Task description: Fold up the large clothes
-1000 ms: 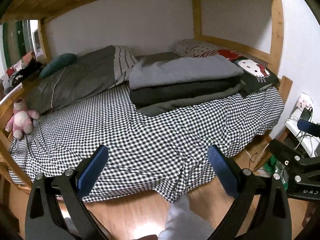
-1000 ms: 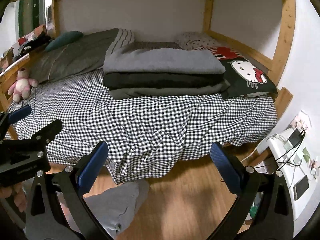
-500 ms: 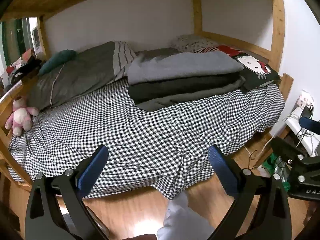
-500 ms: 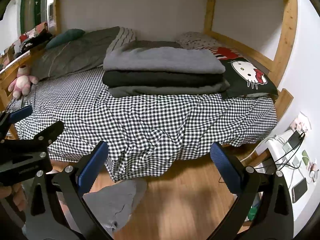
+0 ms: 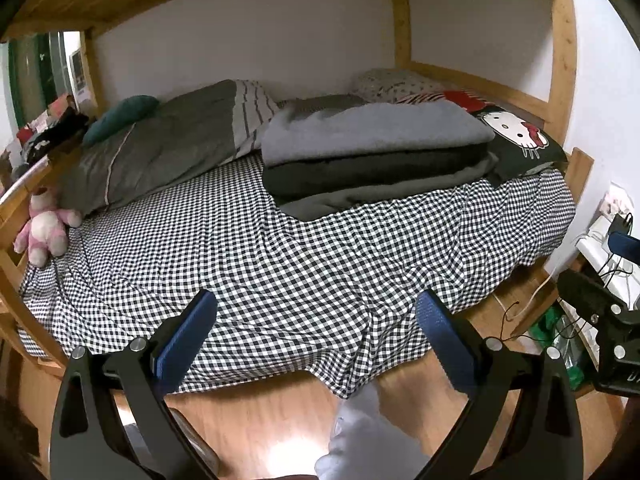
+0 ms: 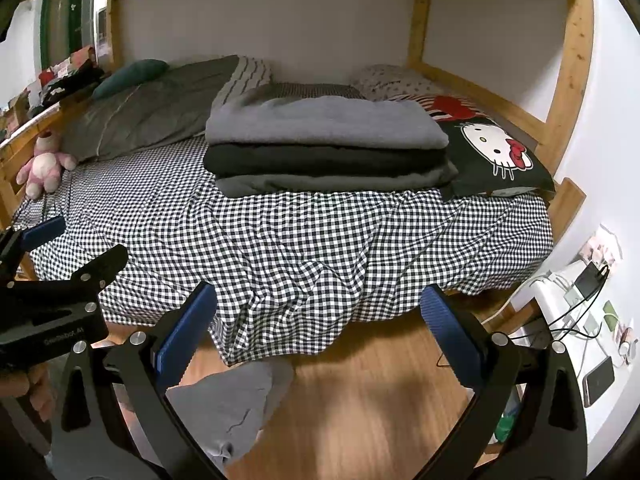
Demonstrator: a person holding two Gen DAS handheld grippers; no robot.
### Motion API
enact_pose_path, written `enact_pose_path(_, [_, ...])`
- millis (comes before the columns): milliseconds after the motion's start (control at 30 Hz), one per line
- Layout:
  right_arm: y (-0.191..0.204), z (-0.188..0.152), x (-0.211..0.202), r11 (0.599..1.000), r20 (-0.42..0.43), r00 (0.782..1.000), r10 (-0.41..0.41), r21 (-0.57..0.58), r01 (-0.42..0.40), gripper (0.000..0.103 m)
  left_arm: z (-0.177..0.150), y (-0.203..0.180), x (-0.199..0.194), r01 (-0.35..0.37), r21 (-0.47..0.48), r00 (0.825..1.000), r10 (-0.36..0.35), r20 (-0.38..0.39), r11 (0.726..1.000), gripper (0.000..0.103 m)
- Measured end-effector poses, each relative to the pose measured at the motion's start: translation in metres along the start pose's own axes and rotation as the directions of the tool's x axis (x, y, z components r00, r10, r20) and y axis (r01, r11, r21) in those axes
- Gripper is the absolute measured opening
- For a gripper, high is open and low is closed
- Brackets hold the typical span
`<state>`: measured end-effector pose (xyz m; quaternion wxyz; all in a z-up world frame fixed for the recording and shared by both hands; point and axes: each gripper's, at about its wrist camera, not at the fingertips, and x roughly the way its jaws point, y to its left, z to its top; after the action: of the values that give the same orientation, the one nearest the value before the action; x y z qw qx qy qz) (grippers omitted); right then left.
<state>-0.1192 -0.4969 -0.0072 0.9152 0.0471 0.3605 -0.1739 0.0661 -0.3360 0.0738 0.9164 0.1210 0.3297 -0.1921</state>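
Compared with a second ago, both views sit a little higher and closer over the bed (image 5: 280,264); the stack of folded clothes (image 5: 372,152) fills more of the frame, and nothing on the bed has shifted. My judgement is that the stack is finished and the person is between garments.

Going left to right in the left wrist view: a pink plush toy (image 5: 44,228) sits at the left edge on the checked sheet. Next, in the upper left, a grey quilted duvet (image 5: 160,152) lies bunched with a dark green cushion (image 5: 120,118) on top. At centre is the stack, three soft layers: light grey fleece on top, near-black in the middle, mid-grey at the bottom, edges roughly squared. Touching its right side is a black cat-face pillow (image 5: 516,136). The sheet is thin black-and-white gingham, wrinkled, one corner hanging over the bed edge toward the shiny wood floor.

In the right wrist view, a crumpled grey garment (image 6: 228,404) lies at lower centre on the floor, likely next to be folded.

The left hand-held gripper (image 5: 316,324) is spread wide and grasps nothing; the right hand-held gripper (image 6: 320,316) is likewise released and empty, its blue pads well apart.
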Motion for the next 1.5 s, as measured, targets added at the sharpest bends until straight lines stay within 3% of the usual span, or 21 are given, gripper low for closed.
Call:
enact_pose_path(367, [-0.001,0.001,0.002,1.0,-0.001,1.0,0.001,0.005,-0.001,0.1,-0.001,-0.002,0.0,0.001,0.001,1.0,-0.001,0.004,1.0,0.098])
enact_pose_path(600, [-0.002,0.001,0.004,1.0,-0.005,1.0,0.002,0.001,-0.002,0.1,-0.001,-0.006,-0.001,-0.034,0.02,0.999,0.034,0.01,0.999,0.098])
enact_pose_path(1500, [-0.002,-0.006,0.018,1.0,-0.044,0.999,-0.008,0.005,0.008,0.1,0.0,-0.003,-0.005,0.029,-0.012,0.999,-0.029,0.023,1.0,0.098])
